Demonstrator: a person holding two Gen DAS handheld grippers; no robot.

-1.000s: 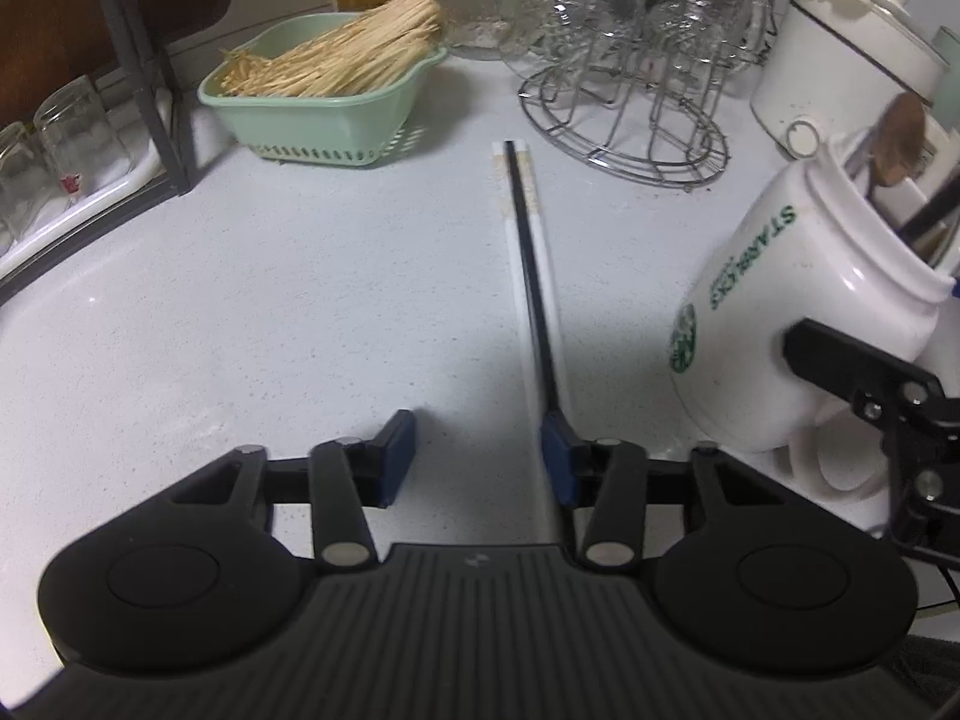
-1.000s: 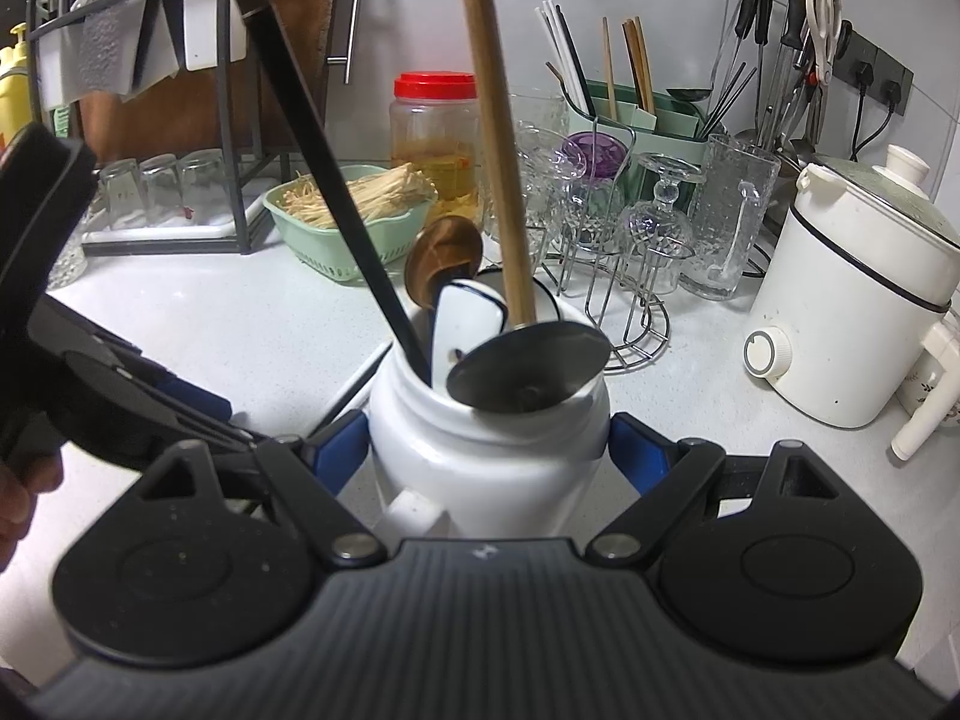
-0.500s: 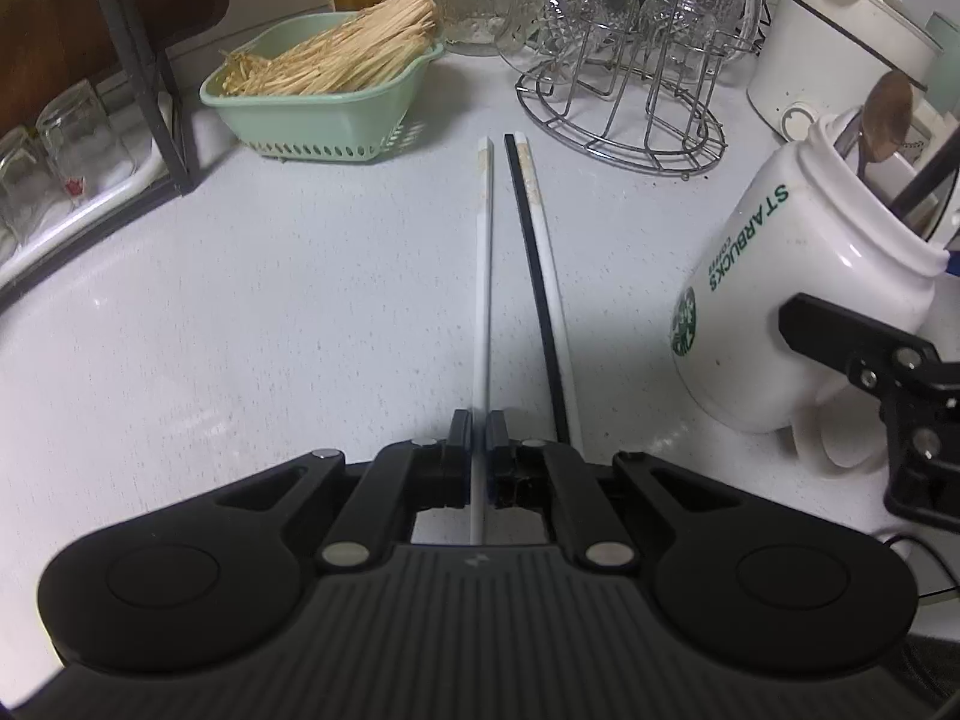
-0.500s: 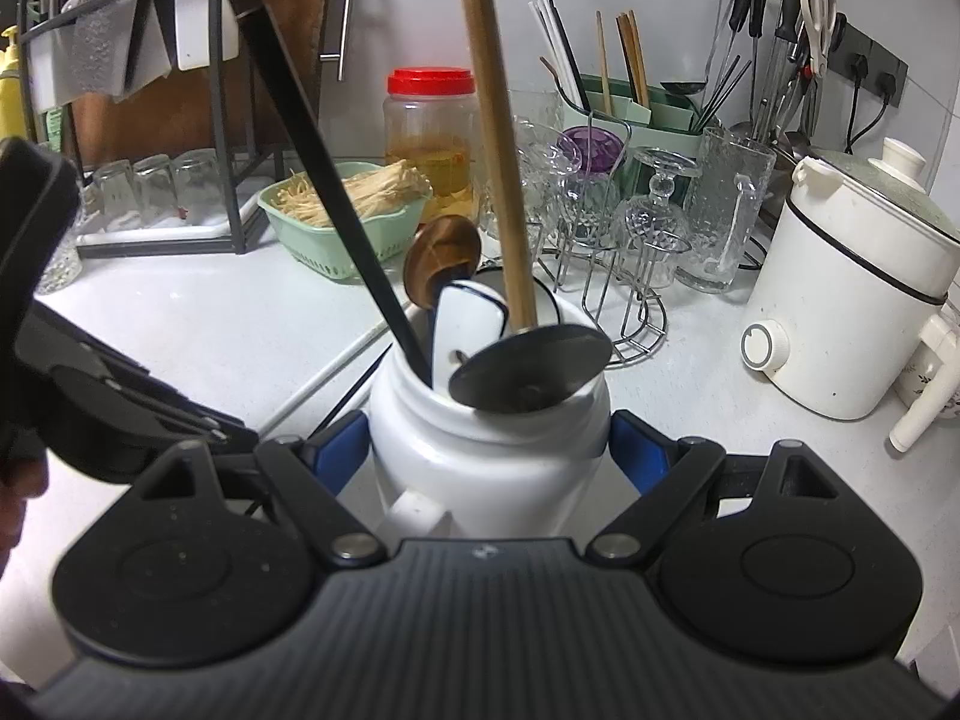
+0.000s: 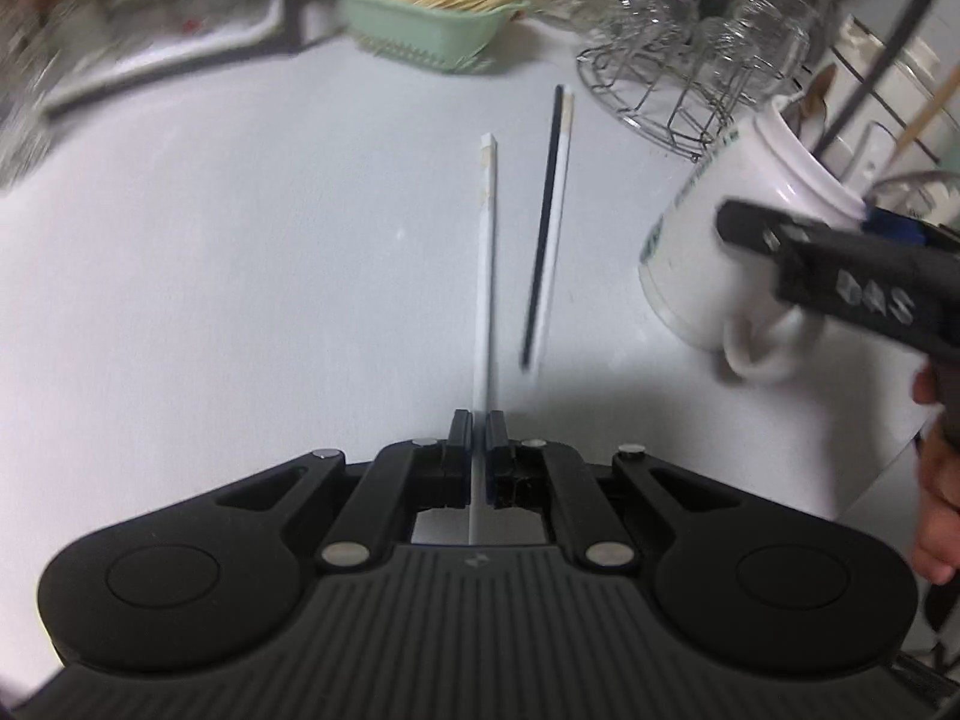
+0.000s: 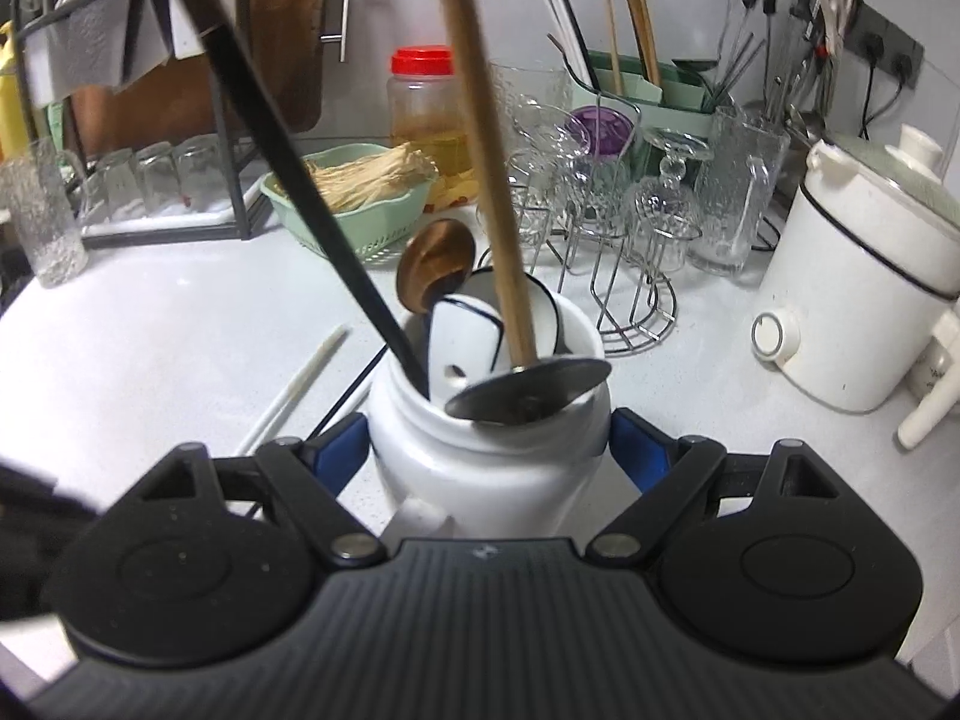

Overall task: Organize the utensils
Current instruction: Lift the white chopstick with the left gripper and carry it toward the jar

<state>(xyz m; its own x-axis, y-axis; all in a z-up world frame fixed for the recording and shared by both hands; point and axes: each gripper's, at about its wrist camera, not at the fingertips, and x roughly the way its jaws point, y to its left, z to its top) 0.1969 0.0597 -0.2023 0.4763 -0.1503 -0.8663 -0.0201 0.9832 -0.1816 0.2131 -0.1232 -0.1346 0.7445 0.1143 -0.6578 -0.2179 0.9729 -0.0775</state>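
Progress, judged from how things lie: partly done. The white mug (image 6: 489, 450) already holds several utensils: a black-handled tool (image 6: 312, 204), a wooden spoon (image 6: 435, 267), a white flat utensil (image 6: 465, 342) and a wood-handled metal skimmer (image 6: 531, 399). Chopsticks are what's left, as far as I can see.

Left to right in the left wrist view:
- The left hand-held gripper (image 5: 478, 429) has its jaws pinched narrow on a white chopstick (image 5: 487, 252), gripping it near one end. The rest of the stick runs straight ahead from the fingertips, over the surface (image 5: 240, 252); the view is too blurred to say whether its far tip is lifted or touching.
- Just to the right of it, a black chopstick (image 5: 543, 228) and a second white chopstick (image 5: 557, 222) lie side by side on the surface, touching or nearly so, not gripped by anything. They sit between the held stick and the mug.
- Further right, the mug is tilted, mouth leaning away, w/ the right hand-held gripper (image 6: 489, 456) clamped around its body, jaws wide because the mug is wide. A person's hand (image 5: 936, 480) shows at the right edge behind that gripper.

So: 1 chopstick in hand and not yet in the mug, 2 more still loose on the surface. The mug is off to the right of the left gripper, near but apart, its mouth crowded w/ handles, so the stick likely needs to slot into a gap between them.
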